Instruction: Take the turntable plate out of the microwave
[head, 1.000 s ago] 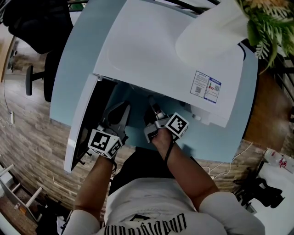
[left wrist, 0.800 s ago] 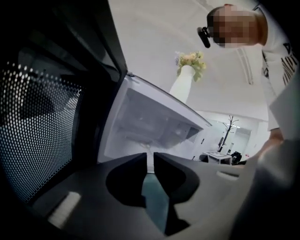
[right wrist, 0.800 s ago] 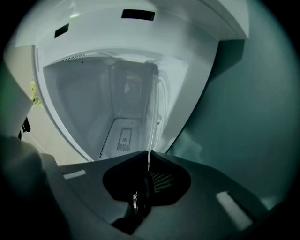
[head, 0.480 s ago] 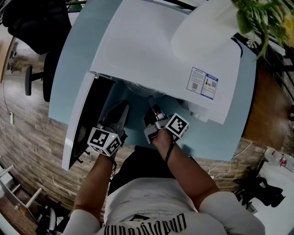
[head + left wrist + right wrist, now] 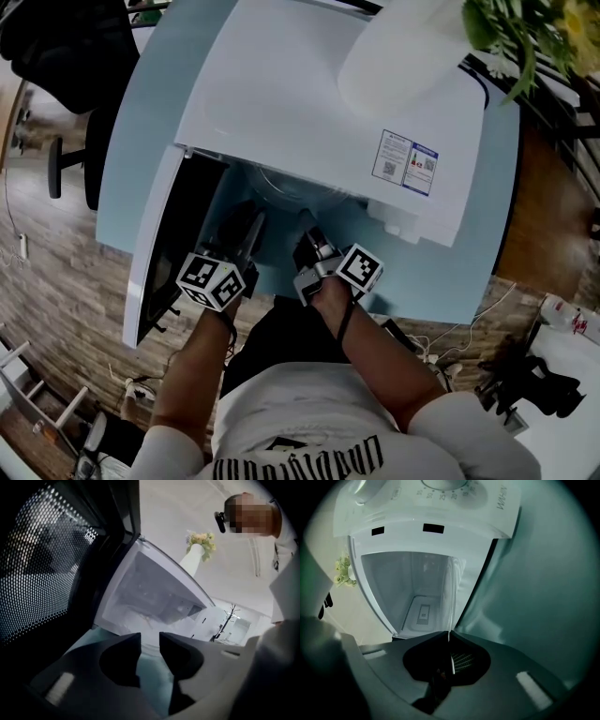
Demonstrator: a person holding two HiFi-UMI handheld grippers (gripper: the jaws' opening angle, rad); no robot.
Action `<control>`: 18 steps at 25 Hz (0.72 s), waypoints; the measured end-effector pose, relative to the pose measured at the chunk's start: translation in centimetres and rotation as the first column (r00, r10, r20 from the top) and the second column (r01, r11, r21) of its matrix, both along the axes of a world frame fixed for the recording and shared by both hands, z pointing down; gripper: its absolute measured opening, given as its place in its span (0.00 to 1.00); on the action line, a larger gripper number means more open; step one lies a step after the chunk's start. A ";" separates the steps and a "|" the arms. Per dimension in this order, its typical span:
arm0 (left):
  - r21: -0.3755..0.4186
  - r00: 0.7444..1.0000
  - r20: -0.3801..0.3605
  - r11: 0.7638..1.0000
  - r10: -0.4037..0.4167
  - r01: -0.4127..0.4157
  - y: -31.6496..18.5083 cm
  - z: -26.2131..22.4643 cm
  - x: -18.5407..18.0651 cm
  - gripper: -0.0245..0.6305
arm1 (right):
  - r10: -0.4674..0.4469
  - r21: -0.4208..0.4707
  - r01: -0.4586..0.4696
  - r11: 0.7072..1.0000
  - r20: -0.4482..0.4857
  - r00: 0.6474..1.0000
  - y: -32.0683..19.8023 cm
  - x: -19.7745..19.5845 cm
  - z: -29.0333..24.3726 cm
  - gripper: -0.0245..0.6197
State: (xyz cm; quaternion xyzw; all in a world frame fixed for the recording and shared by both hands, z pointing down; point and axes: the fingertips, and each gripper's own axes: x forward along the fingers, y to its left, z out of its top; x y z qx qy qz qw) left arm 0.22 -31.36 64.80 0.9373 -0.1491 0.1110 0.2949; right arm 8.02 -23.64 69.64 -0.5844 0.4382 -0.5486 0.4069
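Right gripper (image 5: 449, 633) clamped on turntable plate (image 5: 279, 187) rim; left gripper (image 5: 150, 638) just opening, jaws apart, empty; plate partly out of microwave (image 5: 309, 94), removal unfinished

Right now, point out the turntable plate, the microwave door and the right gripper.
turntable plate (image 5: 451, 599): right gripper view, its thin glass edge.
microwave door (image 5: 150, 253): head view, its white outer edge.
right gripper (image 5: 450, 634): right gripper view, between its closed fingertips.
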 end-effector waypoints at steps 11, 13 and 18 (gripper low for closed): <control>-0.226 0.996 -0.021 0.971 -0.088 0.080 0.1 2.7 -0.4 0.38 | -0.031 0.028 0.032 0.999 -0.033 0.999 1.9 -0.8 -0.7 0.05; -0.277 0.993 -0.027 0.955 -0.117 0.105 0.1 3.2 -0.7 0.41 | -0.021 0.040 0.021 0.999 0.005 1.000 2.2 -1.3 -0.9 0.05; -0.376 0.983 -0.037 0.914 -0.179 0.152 0.1 4.3 -1.4 0.50 | -0.027 0.034 0.026 0.999 0.015 1.000 2.9 -2.0 -0.9 0.05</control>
